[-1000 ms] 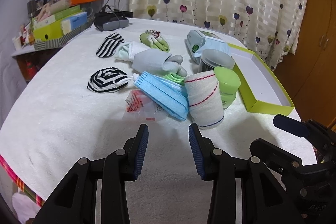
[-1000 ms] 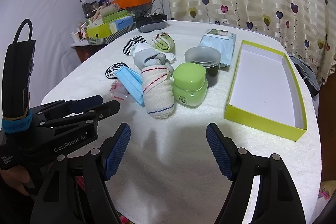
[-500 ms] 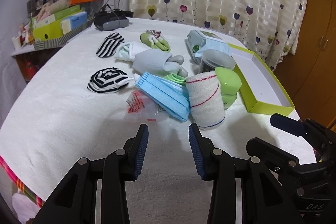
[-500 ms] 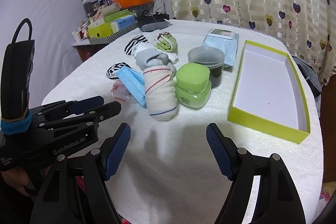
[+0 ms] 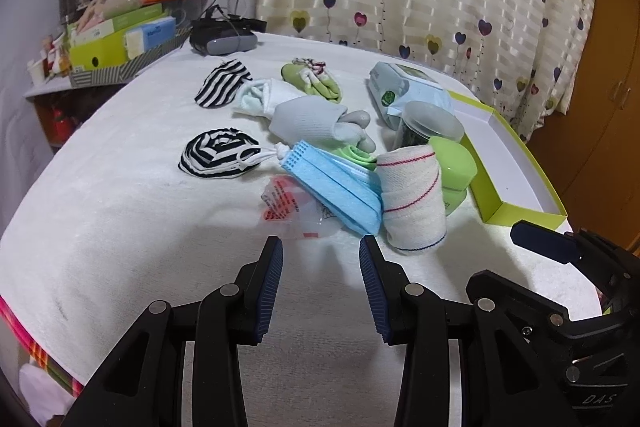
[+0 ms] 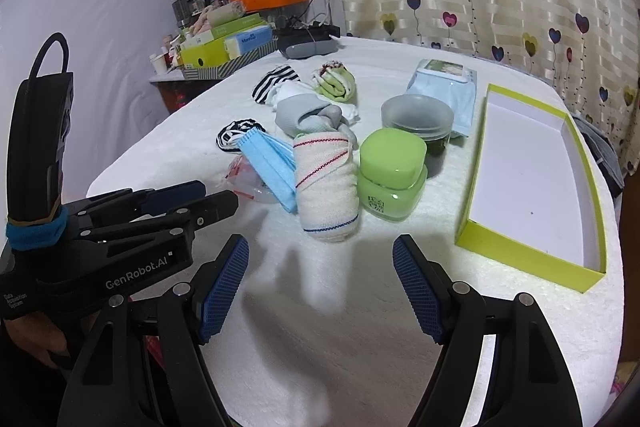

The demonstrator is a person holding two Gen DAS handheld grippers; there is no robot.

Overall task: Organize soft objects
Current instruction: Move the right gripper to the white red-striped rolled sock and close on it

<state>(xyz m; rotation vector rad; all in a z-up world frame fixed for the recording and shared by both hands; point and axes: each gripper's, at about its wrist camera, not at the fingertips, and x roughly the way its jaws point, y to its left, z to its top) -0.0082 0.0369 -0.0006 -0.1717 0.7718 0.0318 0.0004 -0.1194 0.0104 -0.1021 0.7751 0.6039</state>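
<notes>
Both grippers, left [image 5: 320,283] and right [image 6: 320,287], hovered apart over the worktop [image 6: 320,327], empty. A bandage roll [image 6: 326,187] lay between masks [image 6: 270,163] and jar [image 6: 390,179], the box [image 6: 596,187] at the right edge.

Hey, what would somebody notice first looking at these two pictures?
Probably the bright green jar mid-table, with the rolled bandage and blue masks to its left. Next, the empty lime box lying open at the right edge. Both the left gripper and right gripper hover open in front of the pile.

Bare towel [image 6: 320,327] before bandage roll [image 6: 326,183]
</notes>
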